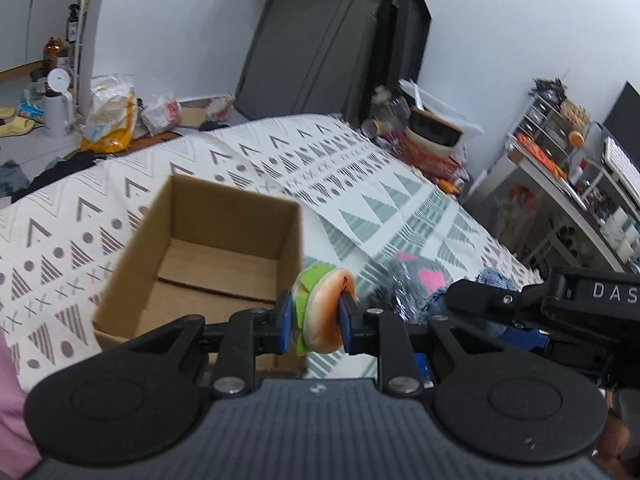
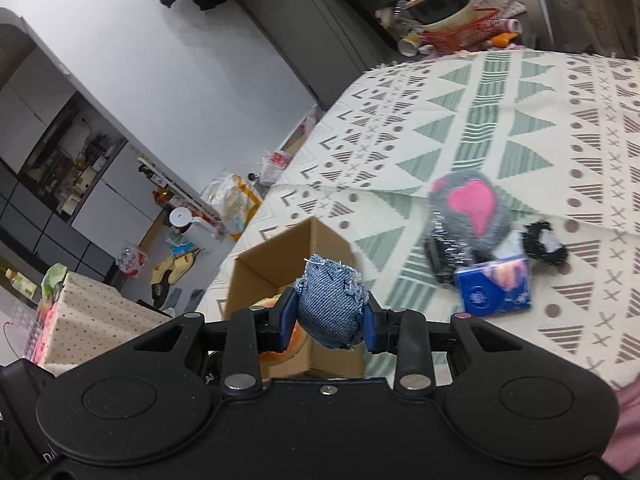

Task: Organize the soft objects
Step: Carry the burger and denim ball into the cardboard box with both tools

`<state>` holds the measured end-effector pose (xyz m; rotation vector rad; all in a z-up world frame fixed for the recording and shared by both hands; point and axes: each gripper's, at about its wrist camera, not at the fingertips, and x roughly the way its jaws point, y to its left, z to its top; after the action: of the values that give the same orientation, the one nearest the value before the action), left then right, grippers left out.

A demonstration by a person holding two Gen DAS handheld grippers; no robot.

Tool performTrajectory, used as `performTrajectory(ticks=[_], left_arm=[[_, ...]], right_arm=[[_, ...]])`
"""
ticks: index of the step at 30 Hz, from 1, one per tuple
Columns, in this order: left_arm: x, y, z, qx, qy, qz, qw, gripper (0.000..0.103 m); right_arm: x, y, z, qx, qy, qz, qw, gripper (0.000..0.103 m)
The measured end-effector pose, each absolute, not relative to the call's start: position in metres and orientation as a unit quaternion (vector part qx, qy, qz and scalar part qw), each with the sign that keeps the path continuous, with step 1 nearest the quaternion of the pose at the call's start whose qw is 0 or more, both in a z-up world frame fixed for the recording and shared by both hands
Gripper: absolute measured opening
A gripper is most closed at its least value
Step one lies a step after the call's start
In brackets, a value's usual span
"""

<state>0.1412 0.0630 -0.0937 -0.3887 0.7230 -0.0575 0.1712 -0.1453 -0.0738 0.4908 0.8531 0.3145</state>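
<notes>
Patterned bedspread (image 1: pixel 360 184): left gripper (image 1: pixel 318 320) pinches burger plush (image 1: pixel 326 312) beside box (image 1: pixel 208 248).

Plush burger (image 1: pixel 324 312) held beside open cardboard box (image 1: pixel 208 256), denim pouch (image 2: pixel 330 306) held

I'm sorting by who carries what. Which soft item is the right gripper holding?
The blue denim pouch, pinched in the right gripper. The burger plush sits in the left gripper, while the grey, pink-heart plush lies loose on the cloth.

We see the box (image 1: pixel 208 256) on the bedspread (image 1: pixel 360 176); plush toy (image 2: pixel 468 208) and tissue pack (image 2: pixel 494 290) lie to its right.
</notes>
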Motion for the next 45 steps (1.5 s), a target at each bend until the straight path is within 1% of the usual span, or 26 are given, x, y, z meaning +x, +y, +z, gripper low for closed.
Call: performTrajectory(ticks=[13, 23, 34, 39, 42, 43, 44, 45], left_arm=[[0.172, 0.121, -0.103, -0.205, 0.344, 0.033, 0.915, 0.023], [0.195, 0.150, -0.115, -0.251, 0.348, 0.042, 0.902, 0.023], [0.219, 0.157, -0.146, -0.269, 0.367, 0.054, 0.889, 0.023], [0.225, 0.154, -0.150, -0.263, 0.361, 0.061, 0.893, 0.023], [0.228, 0.154, -0.151, -0.273, 0.360, 0.062, 0.890, 0.027], [0.229, 0.154, -0.151, -0.273, 0.361, 0.067, 0.889, 0.030], [0.230, 0.154, -0.151, -0.273, 0.363, 0.073, 0.888, 0.034], [0.231, 0.155, -0.152, -0.274, 0.367, 0.079, 0.885, 0.042]], right_arm=[[0.205, -0.081, -0.078, 0.222, 0.412, 0.175, 0.866, 0.033], [0.234, -0.043, -0.082, 0.189, 0.415, 0.184, 0.871, 0.034], [0.267, -0.029, -0.111, 0.181, 0.429, 0.177, 0.867, 0.034], [0.276, -0.031, -0.128, 0.182, 0.441, 0.172, 0.862, 0.034], [0.281, -0.032, -0.134, 0.188, 0.446, 0.168, 0.859, 0.034], [0.282, -0.032, -0.136, 0.190, 0.448, 0.168, 0.858, 0.034], [0.283, -0.031, -0.137, 0.194, 0.448, 0.168, 0.856, 0.036], [0.284, -0.032, -0.137, 0.198, 0.448, 0.167, 0.855, 0.041]])
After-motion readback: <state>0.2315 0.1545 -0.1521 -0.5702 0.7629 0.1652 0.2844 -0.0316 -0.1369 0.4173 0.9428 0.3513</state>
